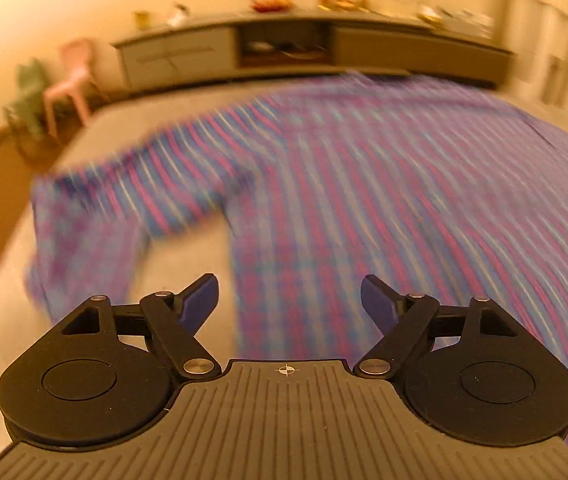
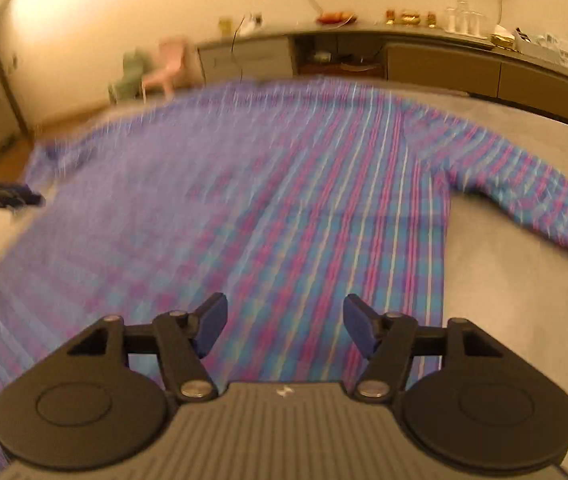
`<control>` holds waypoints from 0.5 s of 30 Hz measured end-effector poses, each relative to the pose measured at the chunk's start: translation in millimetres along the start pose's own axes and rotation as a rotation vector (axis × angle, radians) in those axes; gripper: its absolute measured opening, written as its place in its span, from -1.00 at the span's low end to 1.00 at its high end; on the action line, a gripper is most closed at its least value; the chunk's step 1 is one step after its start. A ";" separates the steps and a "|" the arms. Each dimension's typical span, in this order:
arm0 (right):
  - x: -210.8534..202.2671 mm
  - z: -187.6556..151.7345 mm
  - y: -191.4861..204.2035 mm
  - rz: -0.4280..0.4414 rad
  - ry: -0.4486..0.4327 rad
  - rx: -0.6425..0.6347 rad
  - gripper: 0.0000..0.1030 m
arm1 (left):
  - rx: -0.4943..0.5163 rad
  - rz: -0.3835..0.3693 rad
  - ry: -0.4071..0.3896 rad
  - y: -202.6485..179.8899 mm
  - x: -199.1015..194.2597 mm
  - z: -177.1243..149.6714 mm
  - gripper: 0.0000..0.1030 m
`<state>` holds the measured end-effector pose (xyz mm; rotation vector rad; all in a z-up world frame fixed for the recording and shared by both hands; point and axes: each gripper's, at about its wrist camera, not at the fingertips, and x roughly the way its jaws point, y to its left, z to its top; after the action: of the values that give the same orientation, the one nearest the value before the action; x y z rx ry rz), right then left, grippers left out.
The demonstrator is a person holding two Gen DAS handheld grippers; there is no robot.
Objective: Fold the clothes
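A blue, pink and purple plaid shirt [image 1: 363,184] lies spread flat on a grey bed [image 1: 188,280]. In the left wrist view its left sleeve [image 1: 96,216] bends down toward me. My left gripper [image 1: 289,300] is open and empty, above the shirt's lower left edge. In the right wrist view the shirt [image 2: 284,208] fills the middle, with its right sleeve [image 2: 523,184] stretched out to the right. My right gripper [image 2: 285,320] is open and empty above the shirt's lower hem. The left gripper [image 2: 8,196] shows at the left edge of that view. Both views are motion-blurred.
A long low cabinet [image 2: 443,60] with dishes and glasses on top runs along the far wall beyond the bed. A pink chair [image 1: 72,76] and a green one [image 1: 28,96] stand on the wooden floor at far left. Bare grey bed surface [image 2: 523,320] lies to the shirt's right.
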<state>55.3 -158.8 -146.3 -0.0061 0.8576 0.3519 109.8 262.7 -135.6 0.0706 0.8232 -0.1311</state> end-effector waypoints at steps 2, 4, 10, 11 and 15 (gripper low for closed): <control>6.6 -3.8 -4.9 -0.065 0.003 -0.040 0.15 | 0.024 -0.008 0.028 -9.6 -7.5 -20.9 0.38; 19.9 10.6 -16.3 -0.133 0.001 -0.047 0.16 | 0.033 0.029 0.032 -18.9 -3.0 -30.8 0.38; 53.8 52.7 -64.7 -0.273 -0.014 0.081 0.29 | -0.098 0.096 0.046 -3.5 16.3 -30.9 0.56; 50.1 54.2 -69.7 -0.306 0.003 0.116 0.12 | -0.129 0.120 0.058 1.4 12.3 -30.6 0.34; -15.6 13.8 -57.6 -0.197 -0.063 0.188 0.43 | -0.120 0.147 0.029 9.2 -40.0 -54.3 0.50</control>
<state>73.8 -215.7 -133.5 0.0939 0.8170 0.0856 44.8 281.5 -142.8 0.0196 0.8505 0.0583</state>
